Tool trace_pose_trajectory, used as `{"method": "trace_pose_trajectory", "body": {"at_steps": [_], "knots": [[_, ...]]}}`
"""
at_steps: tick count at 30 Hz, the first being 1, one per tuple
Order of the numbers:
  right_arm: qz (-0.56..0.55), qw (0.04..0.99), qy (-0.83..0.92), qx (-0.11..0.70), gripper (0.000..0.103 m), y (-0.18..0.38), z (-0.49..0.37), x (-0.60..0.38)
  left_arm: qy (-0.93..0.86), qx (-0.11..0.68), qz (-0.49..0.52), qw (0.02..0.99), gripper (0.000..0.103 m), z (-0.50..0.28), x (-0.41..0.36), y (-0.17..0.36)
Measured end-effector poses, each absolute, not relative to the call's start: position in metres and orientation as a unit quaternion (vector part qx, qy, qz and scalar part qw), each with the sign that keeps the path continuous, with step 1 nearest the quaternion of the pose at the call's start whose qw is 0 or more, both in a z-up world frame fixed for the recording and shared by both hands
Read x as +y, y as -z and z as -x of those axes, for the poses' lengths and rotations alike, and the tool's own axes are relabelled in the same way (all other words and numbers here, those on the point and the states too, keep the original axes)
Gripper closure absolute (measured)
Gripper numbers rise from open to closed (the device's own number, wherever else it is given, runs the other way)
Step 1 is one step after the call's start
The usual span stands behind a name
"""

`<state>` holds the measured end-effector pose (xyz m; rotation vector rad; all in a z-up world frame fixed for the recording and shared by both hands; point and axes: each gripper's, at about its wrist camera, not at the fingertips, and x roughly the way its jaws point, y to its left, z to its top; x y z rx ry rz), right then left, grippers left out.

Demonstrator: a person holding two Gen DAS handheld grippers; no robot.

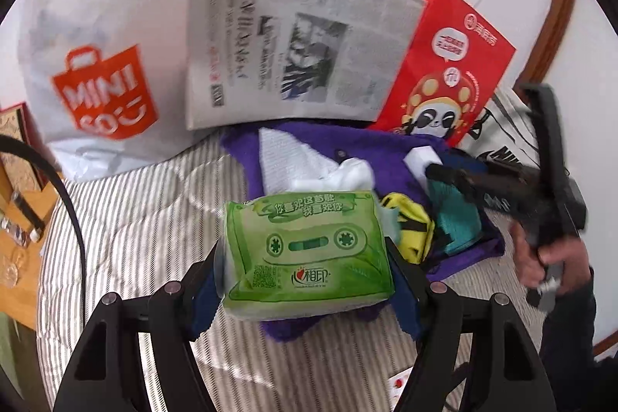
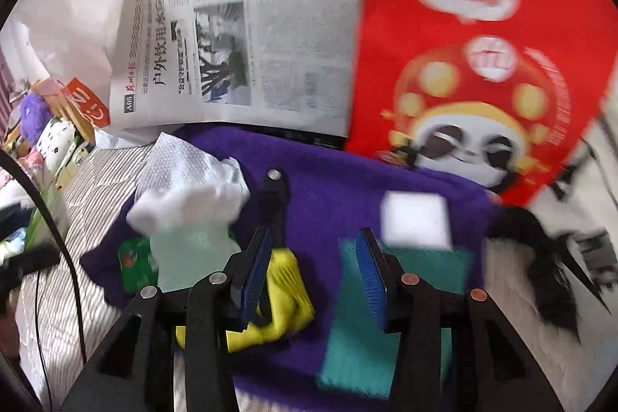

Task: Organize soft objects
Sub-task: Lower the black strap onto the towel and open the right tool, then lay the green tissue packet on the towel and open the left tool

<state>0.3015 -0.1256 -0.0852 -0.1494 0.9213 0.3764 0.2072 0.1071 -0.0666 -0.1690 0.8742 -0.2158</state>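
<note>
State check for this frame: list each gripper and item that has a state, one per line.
left gripper: shut on the green tissue pack, held above the purple towel.
right gripper: open, empty, low over the purple towel.
yellow cloth: crumpled on the towel.
teal cloth: flat on the towel.
newspaper: propped up.

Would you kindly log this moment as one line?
left gripper: shut on green tissue pack | right gripper: open, over purple towel | yellow item beside fingers

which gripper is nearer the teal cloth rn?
Right. The right gripper hangs open directly over the teal cloth on the purple towel. The left gripper sits further back, shut on the green tissue pack.
</note>
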Motion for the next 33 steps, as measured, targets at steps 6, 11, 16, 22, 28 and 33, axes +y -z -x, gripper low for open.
{"method": "trace_pose_trajectory", "body": {"at_steps": [6,11,16,22,28,33], "knots": [[0.048,0.889,-0.154,0.428,0.057,0.086,-0.251,-0.174,0.129,0.414,0.064,0.899,0.031,-0.225,0.072,0.058],[0.011,0.906,-0.137,0.4,0.057,0.095,-0.228,-0.205,0.145,0.419,0.028,0.896,0.031,-0.251,0.029,0.061],[-0.035,0.912,-0.144,0.381,0.057,0.101,-0.224,-0.223,0.137,0.425,-0.007,0.895,0.031,-0.282,-0.004,0.069],[-0.073,0.91,-0.154,0.379,0.055,0.106,-0.222,-0.232,0.11,0.466,-0.02,0.878,0.031,-0.326,-0.026,0.101],[-0.08,0.908,-0.14,0.387,0.055,0.112,-0.222,-0.236,0.09,0.486,-0.029,0.869,0.031,-0.352,-0.041,0.122],[-0.088,0.905,-0.145,0.391,0.054,0.113,-0.222,-0.238,0.063,0.515,-0.068,0.852,0.03,-0.363,-0.052,0.141]]}}
